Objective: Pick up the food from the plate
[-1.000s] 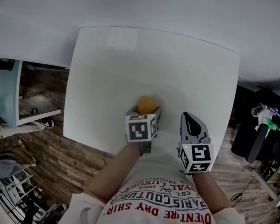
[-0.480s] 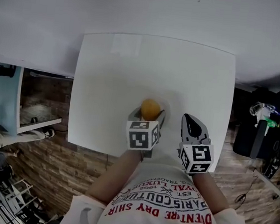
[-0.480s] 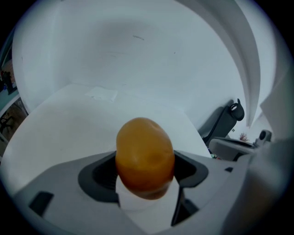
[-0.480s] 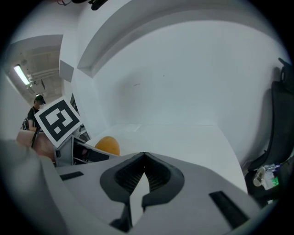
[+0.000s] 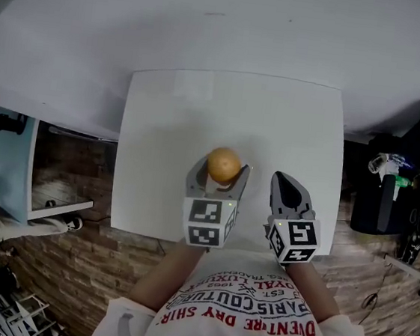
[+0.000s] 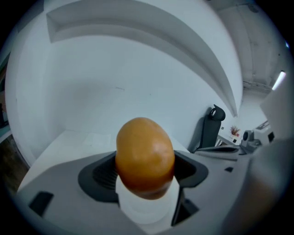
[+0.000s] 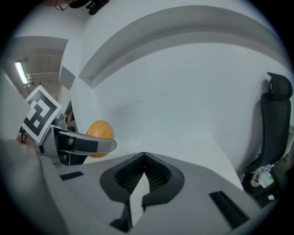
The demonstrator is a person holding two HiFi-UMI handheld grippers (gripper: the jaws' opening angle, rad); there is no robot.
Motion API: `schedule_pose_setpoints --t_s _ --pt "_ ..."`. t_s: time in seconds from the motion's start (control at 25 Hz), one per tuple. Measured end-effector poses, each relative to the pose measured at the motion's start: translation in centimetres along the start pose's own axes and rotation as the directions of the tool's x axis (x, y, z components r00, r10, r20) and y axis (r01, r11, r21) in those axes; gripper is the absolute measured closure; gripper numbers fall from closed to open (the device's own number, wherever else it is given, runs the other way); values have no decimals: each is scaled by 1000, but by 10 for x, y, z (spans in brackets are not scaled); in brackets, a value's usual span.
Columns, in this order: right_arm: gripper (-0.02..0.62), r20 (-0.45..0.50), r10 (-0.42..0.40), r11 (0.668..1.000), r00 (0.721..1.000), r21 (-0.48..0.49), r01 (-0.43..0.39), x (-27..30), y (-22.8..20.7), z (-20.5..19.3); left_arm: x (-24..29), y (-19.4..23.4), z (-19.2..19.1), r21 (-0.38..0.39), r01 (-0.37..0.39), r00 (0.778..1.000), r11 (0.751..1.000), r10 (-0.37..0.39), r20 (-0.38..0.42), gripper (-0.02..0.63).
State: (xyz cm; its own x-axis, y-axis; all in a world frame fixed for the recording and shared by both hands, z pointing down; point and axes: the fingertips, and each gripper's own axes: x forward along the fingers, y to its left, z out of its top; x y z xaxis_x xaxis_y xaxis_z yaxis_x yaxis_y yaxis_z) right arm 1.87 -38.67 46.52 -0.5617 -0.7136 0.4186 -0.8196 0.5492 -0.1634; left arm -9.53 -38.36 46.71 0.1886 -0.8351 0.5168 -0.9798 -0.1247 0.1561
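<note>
The white table [image 5: 170, 121] sits lower in your view now. Your left gripper [image 5: 223, 168] has drawn back toward six o'clock, clamped on the orange food [image 5: 224, 162], apparently lifting it off the plate [image 6: 147, 212]. Your right gripper [image 5: 282, 181], at three o'clock, stays closed and empty.

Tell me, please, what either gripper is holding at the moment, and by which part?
The left gripper holds the round orange food by its two opposite sides, near its middle. The right gripper is shut and holds nothing.
</note>
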Motion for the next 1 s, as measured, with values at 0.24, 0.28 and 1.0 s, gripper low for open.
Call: schedule_pose_setpoints --t_s 0.24,0.28,1.0 --pt "586 90 -21 1000 996 3 20 -11 18 24 -33 -2 44 208 -8 978 978 -36 205 259" --pt "586 102 -22 1000 995 -3 22 -12 21 27 -39 -3 51 235 -17 969 972 -42 244 259" --pt "586 231 3 985 973 -170 37 -31 41 61 -87 -6 89 285 -70 873 956 -79 481 259"
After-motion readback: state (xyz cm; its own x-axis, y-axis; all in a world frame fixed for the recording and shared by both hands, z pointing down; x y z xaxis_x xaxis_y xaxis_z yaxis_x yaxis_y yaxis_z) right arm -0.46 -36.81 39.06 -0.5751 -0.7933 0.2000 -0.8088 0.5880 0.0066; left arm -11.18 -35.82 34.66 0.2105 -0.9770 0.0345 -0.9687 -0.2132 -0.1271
